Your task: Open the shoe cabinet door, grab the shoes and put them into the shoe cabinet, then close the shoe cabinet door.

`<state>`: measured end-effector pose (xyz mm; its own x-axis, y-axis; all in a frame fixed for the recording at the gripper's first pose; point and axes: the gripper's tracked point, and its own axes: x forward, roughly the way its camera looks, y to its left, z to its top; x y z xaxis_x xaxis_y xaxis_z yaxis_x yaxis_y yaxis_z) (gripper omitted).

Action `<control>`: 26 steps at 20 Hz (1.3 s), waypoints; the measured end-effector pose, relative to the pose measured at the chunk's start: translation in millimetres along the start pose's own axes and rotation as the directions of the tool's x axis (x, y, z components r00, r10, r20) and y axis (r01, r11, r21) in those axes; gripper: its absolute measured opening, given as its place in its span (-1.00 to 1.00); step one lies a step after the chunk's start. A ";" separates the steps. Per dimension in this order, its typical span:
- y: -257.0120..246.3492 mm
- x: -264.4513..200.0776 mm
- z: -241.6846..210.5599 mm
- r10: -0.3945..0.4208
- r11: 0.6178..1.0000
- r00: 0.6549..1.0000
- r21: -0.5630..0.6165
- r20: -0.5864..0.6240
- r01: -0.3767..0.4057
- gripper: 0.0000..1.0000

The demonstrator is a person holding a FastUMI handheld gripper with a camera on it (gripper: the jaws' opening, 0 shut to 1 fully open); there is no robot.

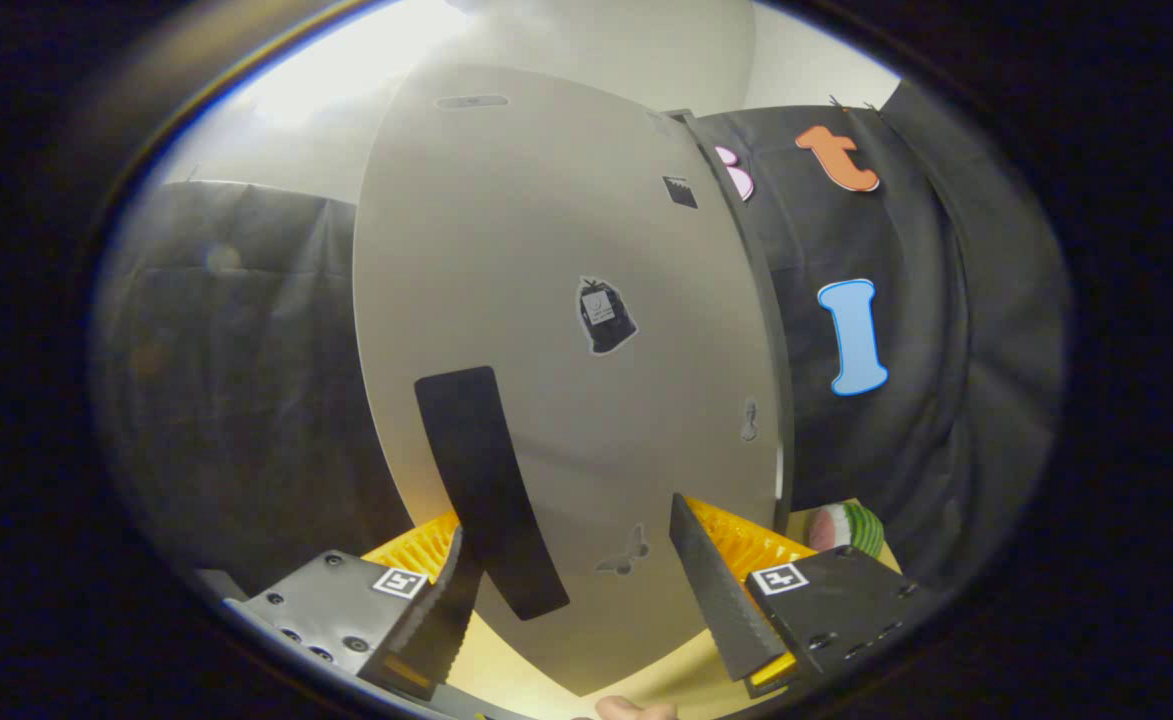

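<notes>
- Landmark for everything below: the shoe cabinet door [566,300], a tall pale grey panel that stands straight ahead of the gripper [586,590] and looks shut against the cabinet.
- Left of the door hangs the black cloth wall [236,380] of the booth, dim and creased, with a pale wall above it.
- On the door's lower left part sits a long black handle strip [481,480], slightly tilted; its lower end passes just beside the left finger [436,620], and whether they touch cannot be told.
- High on the door is a small oval recess [471,101].
- Near the door's middle is a dark sticker [604,316] shaped like a tied bag.
- Low on the door, between the two fingers, is a faint grey butterfly sticker [624,552].
- The gripper's fingers stand wide apart and clamp nothing; the door's lower part fills the gap between them, just ahead of the tips.
- Toward the door's upper right is a small black square sticker [680,191], and lower down near the right edge a small grey figure sticker [749,420].
- The right finger [716,590] rises in front of the door's lower right part.
- Along the door's right edge runs the dark side of the cabinet frame [771,330].
- Right of the door, low on the pale wooden tabletop [646,670], lies a watermelon-slice toy [846,528], green-rinded with a red face, well apart from the door.
- No shoes can be made out.
- Below the door, close to the camera, a bit of a finger of a person's hand [636,709] shows.
</notes>
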<state>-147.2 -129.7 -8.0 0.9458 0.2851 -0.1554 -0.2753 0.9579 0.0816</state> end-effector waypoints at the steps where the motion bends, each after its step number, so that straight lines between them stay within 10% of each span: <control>1: 4.4 6.6 -0.6 0.001 1.000 1.000 0.006 0.002 -0.001 1.00; 26: 84.7 164.6 -12.2 -0.064 0.998 0.997 -0.021 0.030 0.065 1.00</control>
<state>-17.0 -1.3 -38.7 0.9664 0.2216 -0.1303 -0.2167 0.9749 0.0506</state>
